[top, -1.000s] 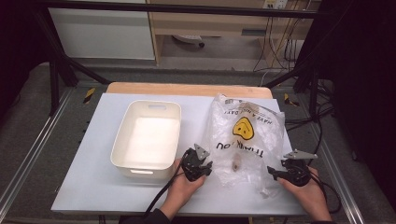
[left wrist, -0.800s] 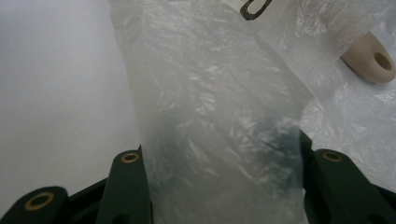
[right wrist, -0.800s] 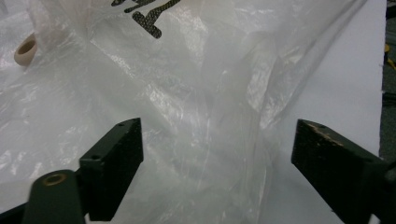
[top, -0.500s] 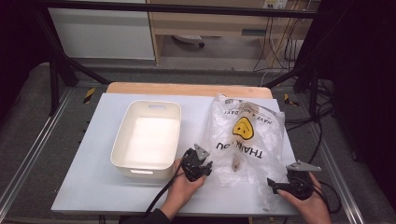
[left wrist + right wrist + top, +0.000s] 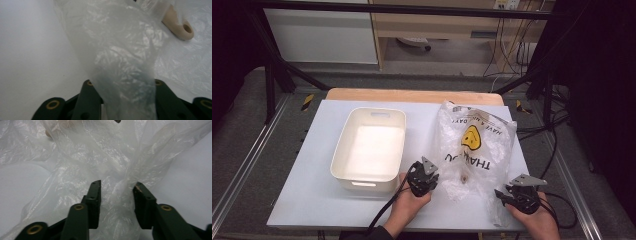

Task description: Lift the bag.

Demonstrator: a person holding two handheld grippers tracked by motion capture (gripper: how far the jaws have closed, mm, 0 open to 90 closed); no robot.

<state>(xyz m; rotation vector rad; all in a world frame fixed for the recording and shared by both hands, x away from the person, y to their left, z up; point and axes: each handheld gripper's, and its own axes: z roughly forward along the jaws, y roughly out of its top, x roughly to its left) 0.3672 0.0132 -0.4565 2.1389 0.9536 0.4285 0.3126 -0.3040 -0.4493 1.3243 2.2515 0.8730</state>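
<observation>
Right gripper (image 5: 507, 194): shifted from bag's right edge to near right corner of plastic bag (image 5: 474, 155); jaws just closing, bunched film between them, gap remains.
Left gripper (image 5: 428, 176): unmoved at bag's left edge; jaws just closing, film fold between them, grip unclear.
Bag flat on tabletop (image 5: 307, 200), right of white tub (image 5: 369, 147).
Left gripper view: beige handle (image 5: 178, 26) inside bag.

The white rectangular plastic tub (image 5: 369, 149) stands on the pale grey table top (image 5: 307, 175). Right of the tub, apart from it, lies the crumpled clear plastic bag (image 5: 474, 150), with a small beige wooden piece (image 5: 464, 178) inside it near its front edge, toward the person.
</observation>
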